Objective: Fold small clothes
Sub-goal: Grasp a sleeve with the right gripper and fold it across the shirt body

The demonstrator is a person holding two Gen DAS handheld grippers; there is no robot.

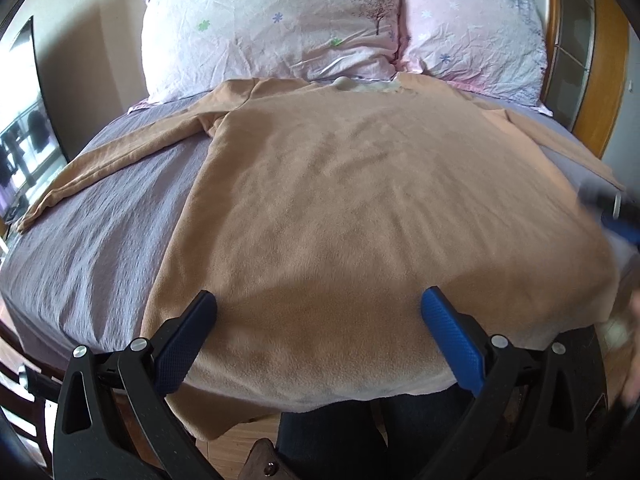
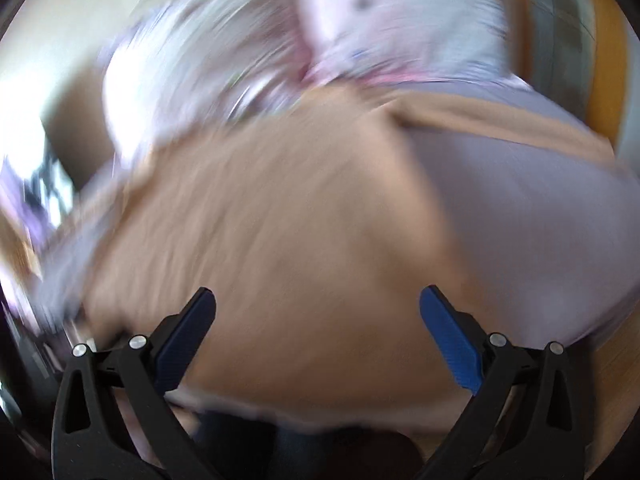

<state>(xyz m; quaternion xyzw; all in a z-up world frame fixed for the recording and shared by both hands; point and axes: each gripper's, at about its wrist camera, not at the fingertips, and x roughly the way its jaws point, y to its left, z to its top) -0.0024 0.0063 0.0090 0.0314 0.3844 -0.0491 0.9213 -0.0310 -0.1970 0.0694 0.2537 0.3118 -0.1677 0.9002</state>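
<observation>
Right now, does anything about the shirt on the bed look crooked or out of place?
Mostly flat, but the tan shirt lies with its hem hanging over the bed's near edge, its near-left corner drooping lowest. Its left sleeve is spread out, unfolded.

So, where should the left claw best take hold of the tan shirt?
Probably the left sleeve, near its cuff. It lies straight and flat on the purple sheet, apart from the tan shirt body, so the open left claw can come from the left side and pinch it.
</observation>
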